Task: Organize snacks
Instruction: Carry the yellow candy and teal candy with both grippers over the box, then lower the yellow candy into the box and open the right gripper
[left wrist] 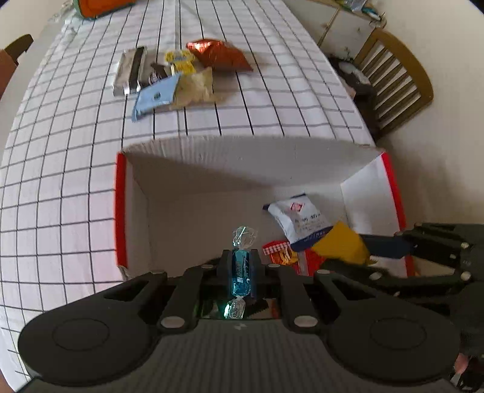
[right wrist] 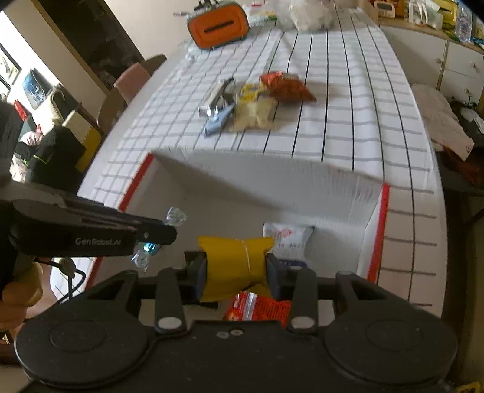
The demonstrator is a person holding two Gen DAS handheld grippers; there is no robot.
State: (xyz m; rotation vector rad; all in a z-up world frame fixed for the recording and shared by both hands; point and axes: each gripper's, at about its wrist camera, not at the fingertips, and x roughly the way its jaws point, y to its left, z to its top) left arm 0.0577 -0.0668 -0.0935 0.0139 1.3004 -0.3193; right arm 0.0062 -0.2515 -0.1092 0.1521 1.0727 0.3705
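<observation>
- Snacks are split between a white cardboard box (left wrist: 211, 169) with red edges and a loose pile (left wrist: 178, 75) on the checked desk (left wrist: 60, 181) beyond the box's far wall.
- The left gripper (left wrist: 240, 266) has its jaws pressed together on a blue twist-wrapped candy (left wrist: 241, 272), pinched at its middle; clear twisted wrapper ends stick out ahead of and behind the jaws. It hangs over the box's near-left part.
- The right gripper (right wrist: 236, 269) has its jaws nearly closed, squeezing a yellow packet (right wrist: 234, 260) across its middle so that the packet bulges above the pinch. It hangs over the box's near-right part.
- In the left wrist view the right gripper enters from the right with the yellow packet at its tip.
- Inside the box lie a white packet (left wrist: 298, 220) with blue and red print, towards the box's right wall, and a red and orange packet (right wrist: 257, 306) nearer the box's front wall, partly under the yellow packet.
- The pile beyond the box holds a silver and black bar (left wrist: 130, 71), a light blue packet (left wrist: 154, 96), a pale clear bag (left wrist: 193, 87), a small yellow packet (left wrist: 180, 60) and a red-brown foil bag (left wrist: 219, 54).
- An orange container (right wrist: 217, 27) stands at the desk's far end, well apart from the box.
</observation>
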